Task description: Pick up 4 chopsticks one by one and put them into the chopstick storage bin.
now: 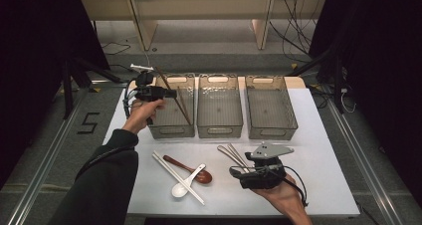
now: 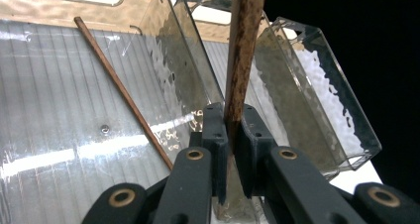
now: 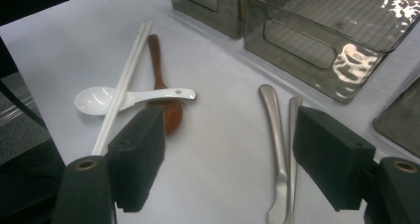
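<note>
My left gripper hovers over the left clear bin, shut on a brown wooden chopstick that stands up between the jaws. A second brown chopstick lies slanted on that bin's floor. Near the front of the table, my right gripper is open with nothing between its fingers. It sits just above the white mat, beside two metal utensils. To the left of these lie a white spoon, a brown spoon and a pair of white chopsticks.
Three clear bins stand in a row at the back of the white mat: the left one, a middle bin and a right bin. Dark floor and rails surround the table.
</note>
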Motion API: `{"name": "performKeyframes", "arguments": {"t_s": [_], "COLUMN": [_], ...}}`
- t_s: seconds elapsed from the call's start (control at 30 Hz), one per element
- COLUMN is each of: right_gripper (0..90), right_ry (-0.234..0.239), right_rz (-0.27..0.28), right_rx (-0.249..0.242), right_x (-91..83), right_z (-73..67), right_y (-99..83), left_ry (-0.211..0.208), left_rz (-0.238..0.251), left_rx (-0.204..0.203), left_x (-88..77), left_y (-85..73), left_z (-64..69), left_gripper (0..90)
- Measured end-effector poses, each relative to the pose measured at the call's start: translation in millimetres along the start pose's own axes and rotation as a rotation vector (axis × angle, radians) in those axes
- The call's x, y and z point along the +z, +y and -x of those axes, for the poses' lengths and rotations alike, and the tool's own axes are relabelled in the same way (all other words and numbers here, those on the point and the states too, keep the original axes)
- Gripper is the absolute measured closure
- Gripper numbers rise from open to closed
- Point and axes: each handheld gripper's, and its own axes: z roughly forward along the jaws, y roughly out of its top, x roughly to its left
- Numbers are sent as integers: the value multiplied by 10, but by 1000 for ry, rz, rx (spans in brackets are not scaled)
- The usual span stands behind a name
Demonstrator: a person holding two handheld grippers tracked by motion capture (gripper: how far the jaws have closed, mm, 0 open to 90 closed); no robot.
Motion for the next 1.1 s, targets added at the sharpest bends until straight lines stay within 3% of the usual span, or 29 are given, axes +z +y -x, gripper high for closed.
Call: {"name": "performKeyframes", "arguments": {"t_s": [0.3, 0.4, 0.5, 0.73, 0.87, 1.03, 1.1], "right_gripper": [296, 299, 301, 302, 302, 302, 302], "right_ry": [17, 18, 17, 19, 18, 16, 16], "right_rz": [-9, -6, -5, -7, -5, -5, -7], "right_rx": [-4, -5, -6, -5, -3, -3, -1], "right_x": [14, 12, 8, 11, 2, -2, 3], "right_z": [-6, -9, -4, -6, 2, 0, 4], "right_y": [-4, -1, -1, -3, -4, -5, -6], "left_ry": [40, 56, 96, 87, 48, 19, 7], "left_rz": [-19, -15, -14, -13, -2, -2, -9], "left_rx": [13, 15, 47, 74, 90, 164, 212], "left_x": [109, 133, 145, 131, 60, -118, -202], "left_y": [-41, -42, -25, -6, -32, -97, -142], "left_z": [-23, -13, 17, 70, 111, 202, 244], "left_gripper": [786, 678, 538, 441, 390, 346, 330]}}
